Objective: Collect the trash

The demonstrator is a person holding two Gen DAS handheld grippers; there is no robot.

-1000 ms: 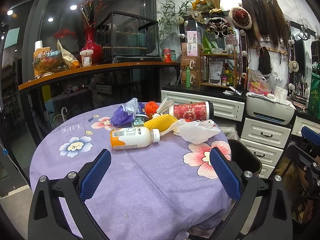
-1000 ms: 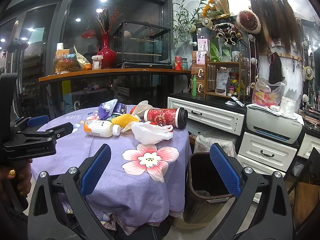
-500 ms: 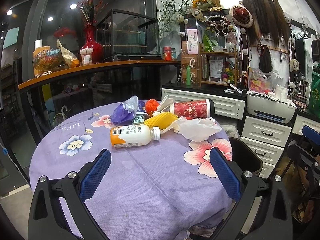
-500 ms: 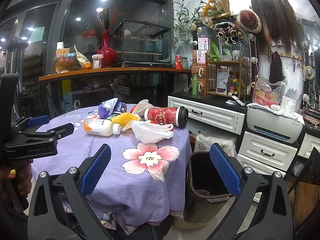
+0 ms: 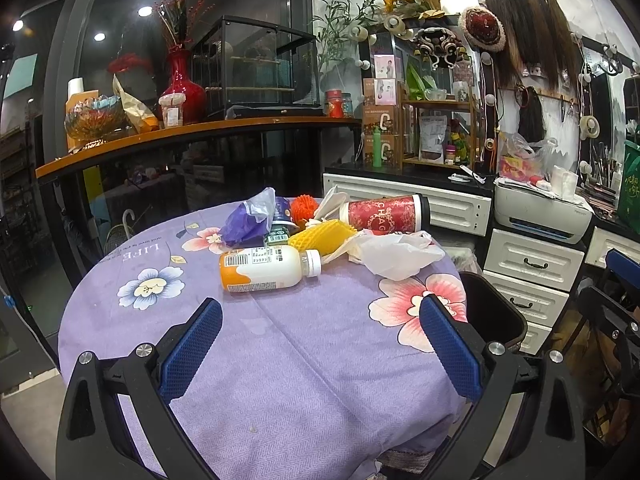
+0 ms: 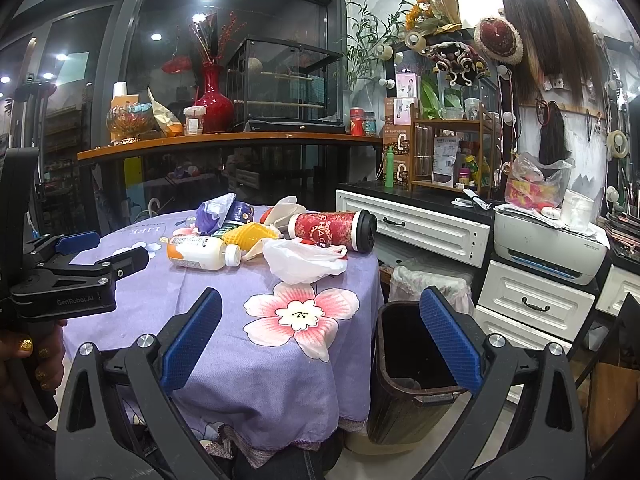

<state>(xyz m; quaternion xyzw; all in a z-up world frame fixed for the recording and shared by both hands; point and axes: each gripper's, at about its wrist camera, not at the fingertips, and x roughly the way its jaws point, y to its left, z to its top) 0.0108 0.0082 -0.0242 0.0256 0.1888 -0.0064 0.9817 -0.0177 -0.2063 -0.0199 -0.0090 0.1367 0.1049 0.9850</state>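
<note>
A round table (image 5: 320, 380) under a purple flowered cloth fills the middle of the left wrist view, and the trash lies in a loose heap toward its far edge, in the centre of the frame. The bottle (image 5: 266, 269), white with an orange base, lies on its side nearest the camera; its long axis runs left to right across the picture, with the white cap pointing right. Behind it, the red paper cup (image 5: 386, 216) also lies on its side, its axis left to right and its black lid toward the right. A yellow foam net (image 5: 322, 236) sits between them, just beside the bottle's cap. A crumpled white plastic bag (image 5: 396, 254) rests against the cup's front, to the right of the cap. A purple bag (image 5: 248, 222) and an orange spiky ball (image 5: 304, 208) lie at the back left of the heap.

The left gripper (image 5: 320, 344) hovers above bare cloth near the table's front, its blue fingers spread wide and holding nothing, well apart from the bottle. The right gripper (image 6: 320, 342) is likewise spread and empty, off the table's right edge, with the dark bin (image 6: 408, 372) on the floor just behind its right finger, beside the table. White drawers (image 6: 536, 304) and a printer (image 6: 548, 244) stand at the right of the frame.
</note>
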